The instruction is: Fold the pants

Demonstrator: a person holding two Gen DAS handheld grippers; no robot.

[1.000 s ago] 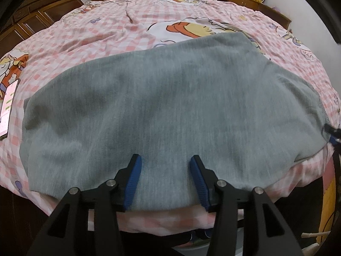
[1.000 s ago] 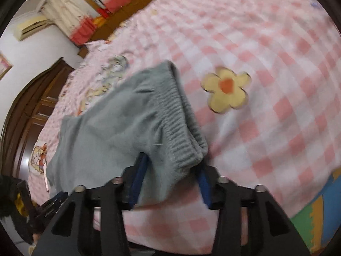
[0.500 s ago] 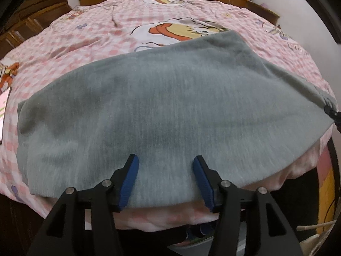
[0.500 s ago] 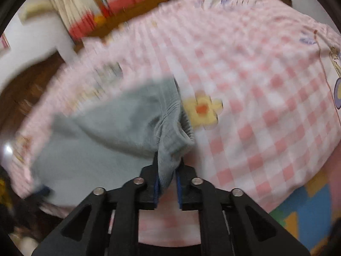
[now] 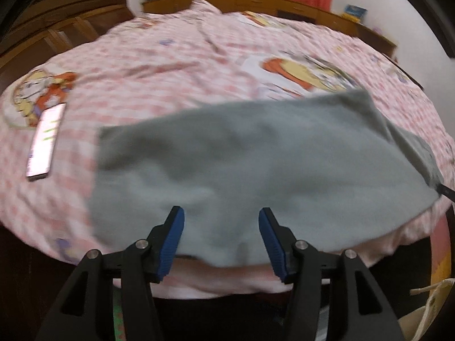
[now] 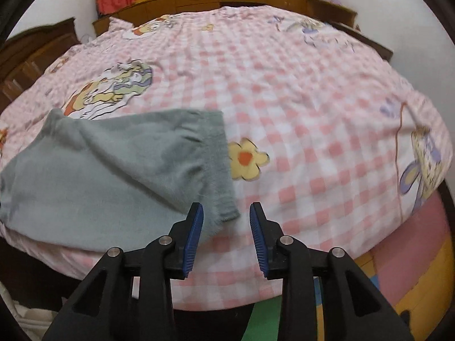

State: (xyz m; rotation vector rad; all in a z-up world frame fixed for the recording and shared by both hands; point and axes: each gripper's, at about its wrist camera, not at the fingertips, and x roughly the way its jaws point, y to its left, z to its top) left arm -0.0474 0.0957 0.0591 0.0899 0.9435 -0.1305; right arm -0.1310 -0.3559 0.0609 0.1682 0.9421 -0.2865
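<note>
Both claws spread wide now, gripping nothing. Left gripper (image 5: 221,226) hovering over the near edge of the grey pants (image 5: 256,164), pads apart w/ cloth showing between them. Right gripper (image 6: 226,221) likewise released, ribbed cuff end (image 6: 219,170) of the pants lying just beyond and slightly left of its left pad.

Risk, as a guess: near edge of the pants hanging right at the bed (image 5: 142,56) edge, so a careless pinch or drag toward the near side could pull the whole thing off the mattress. Also possible: grabbing only the top layer at the cuff, since cloth looks doubled there w/ a diagonal ridge running left of the cuff; would leave the under layer behind and skew the fold. Bunching near that ridge could get locked into the next fold if not flattened first. Left-wrist view blurred, so exact edge position hard to read.

Pants spread left-to-right across the near part of the pink checked bedsheet, cuff touching the yellow flower print (image 6: 246,159). Phone (image 5: 45,142) lying well left of the pants on the sheet, apart from the cloth; prob. no obstacle unless the fold swings far left.
</note>
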